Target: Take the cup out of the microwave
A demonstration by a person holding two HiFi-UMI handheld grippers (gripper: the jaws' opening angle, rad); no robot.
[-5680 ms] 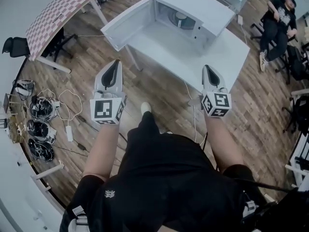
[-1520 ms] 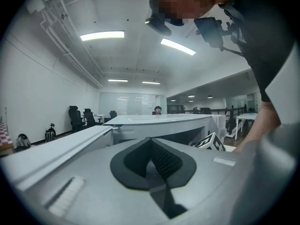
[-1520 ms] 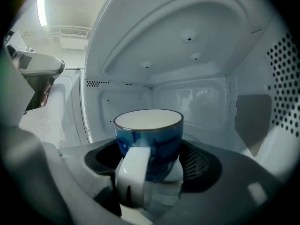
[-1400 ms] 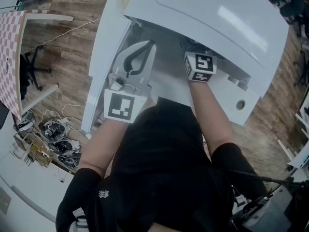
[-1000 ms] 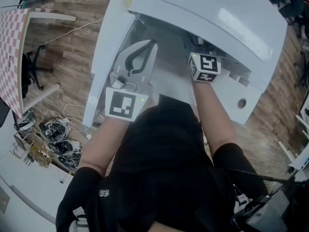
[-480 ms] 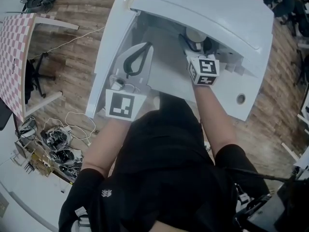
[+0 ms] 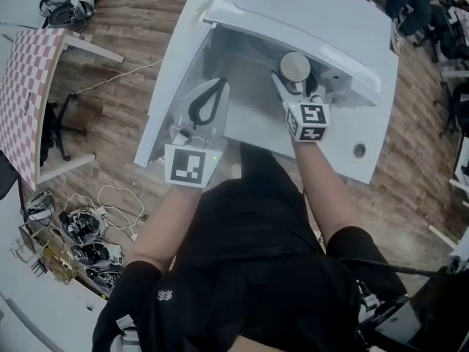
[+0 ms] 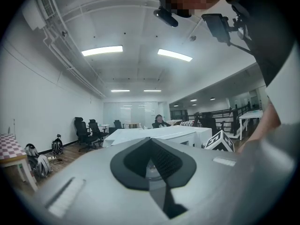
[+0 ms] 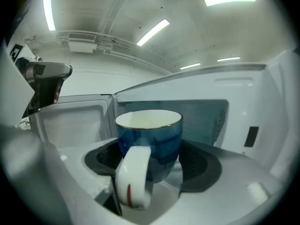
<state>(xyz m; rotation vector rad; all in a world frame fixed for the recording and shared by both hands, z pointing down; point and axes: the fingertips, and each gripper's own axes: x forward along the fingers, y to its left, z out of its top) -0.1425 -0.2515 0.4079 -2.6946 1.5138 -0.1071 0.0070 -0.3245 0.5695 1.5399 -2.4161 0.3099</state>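
Closest to me: person in dark top, both arms fwd. L gripper [image 7: 218, 86] is empty, jaws pressed together at the tips, hanging over the open door [image 7: 168, 94] side and doing no work.

R gripper [image 7: 296, 85] is pinching the cup [image 9: 151, 139]. The dark pads [image 9: 202, 170] sit on either side of the blue body, spread wide because the cup is wide.

Progress, as I read it:
- Door is open and the cup is gripped, so the main part is done.
- From above, the cup's mouth shows right at the front edge of the microwave [image 7: 308, 20], and the cavity sits behind it in the R gripper view. So it's prob. at the opening or just out. I can't tell if the base is fully past the sill, as the jaws hide it.
- Left to do: bring it fully clear and set it down somewhere, maybe on the white table [image 7: 344, 134] under the oven.

Orientation: the cup is upright, long axis vertical, mouth up, with the rim about level. The inside looks white and I can't see any contents. The white handle [image 9: 133, 182] points back toward the gripper and person, away from the cavity.

Further off: wood floor, checkered table [image 7: 29, 86] at left, cables & gear [image 7: 88, 233] heaped by the wall.
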